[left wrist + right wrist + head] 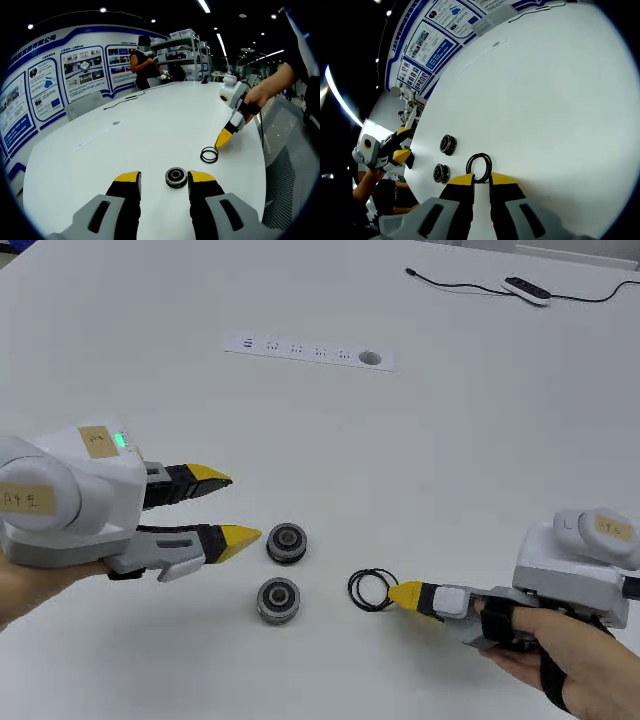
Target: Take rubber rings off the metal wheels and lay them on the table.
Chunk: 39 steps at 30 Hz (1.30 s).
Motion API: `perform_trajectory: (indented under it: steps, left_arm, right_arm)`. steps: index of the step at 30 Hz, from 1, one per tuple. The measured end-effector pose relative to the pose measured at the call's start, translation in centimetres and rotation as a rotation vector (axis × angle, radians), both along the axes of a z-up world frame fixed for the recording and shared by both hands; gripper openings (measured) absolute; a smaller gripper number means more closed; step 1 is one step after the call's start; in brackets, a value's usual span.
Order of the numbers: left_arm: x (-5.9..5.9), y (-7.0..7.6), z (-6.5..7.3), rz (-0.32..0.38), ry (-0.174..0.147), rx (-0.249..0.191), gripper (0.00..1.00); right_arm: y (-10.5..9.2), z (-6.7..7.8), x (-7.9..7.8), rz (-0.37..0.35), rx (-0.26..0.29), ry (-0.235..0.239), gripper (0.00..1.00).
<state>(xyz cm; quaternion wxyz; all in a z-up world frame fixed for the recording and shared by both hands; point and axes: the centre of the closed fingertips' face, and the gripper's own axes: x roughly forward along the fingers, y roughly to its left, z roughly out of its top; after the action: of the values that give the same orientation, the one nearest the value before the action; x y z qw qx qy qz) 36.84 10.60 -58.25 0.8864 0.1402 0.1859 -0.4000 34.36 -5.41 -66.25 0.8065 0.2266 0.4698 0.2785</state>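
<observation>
The right gripper (405,593) is held low with its jaws almost together on the near edge of the rubber rings (372,589), two black loops that lie flat on the white table (450,440); I judge it is just setting them down there. The left gripper (228,508) has its jaws apart and empty, aimed at one metal wheel (287,542) just ahead of its tips, probably to steady it. The second wheel (278,600) stands close beside, between the two grippers.

White left tool (240,507), yellow tips (238,536), tan labels (97,441)
</observation>
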Motion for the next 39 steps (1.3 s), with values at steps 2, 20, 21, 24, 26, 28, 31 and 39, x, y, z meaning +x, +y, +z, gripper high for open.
perform_trajectory:
  steps: [2, 20, 21, 24, 26, 28, 31, 39]
  left_arm:
    - [0.0, 0.0, -0.1, 0.0, 0.0, 0.003, 0.39]
    - [1.3, -1.0, -1.6, -0.05, 0.035, 0.04, 0.36]
    - [1.5, -1.2, -1.7, -0.053, 0.037, 0.044, 0.36]
    - [1.8, -1.6, -2.2, -0.058, 0.043, 0.05, 0.35]
    - [2.1, -1.8, -2.5, -0.061, 0.049, 0.055, 0.35]
    - [2.2, -2.0, -2.8, -0.063, 0.056, 0.055, 0.34]
    - [2.3, -2.5, -3.6, -0.077, 0.074, 0.063, 0.33]
    - [2.0, -3.7, -4.9, -0.12, 0.1, 0.083, 0.3]
  right_arm:
    - [-0.2, 0.0, -0.1, 0.029, -0.034, -0.02, 0.13]
    - [3.6, 4.9, 1.4, 0.07, 0.207, -0.142, 0.4]
    - [3.8, 4.8, 1.4, 0.08, 0.214, -0.146, 0.42]
    - [4.6, 5.0, 1.5, 0.114, 0.23, -0.16, 0.46]
    - [5.2, 5.2, 1.5, 0.133, 0.24, -0.164, 0.48]
    - [5.7, 5.3, 1.5, 0.148, 0.244, -0.167, 0.5]
    - [6.2, 5.4, 1.8, 0.187, 0.256, -0.177, 0.5]
    - [8.3, 4.9, 2.3, 0.226, 0.278, -0.172, 0.61]
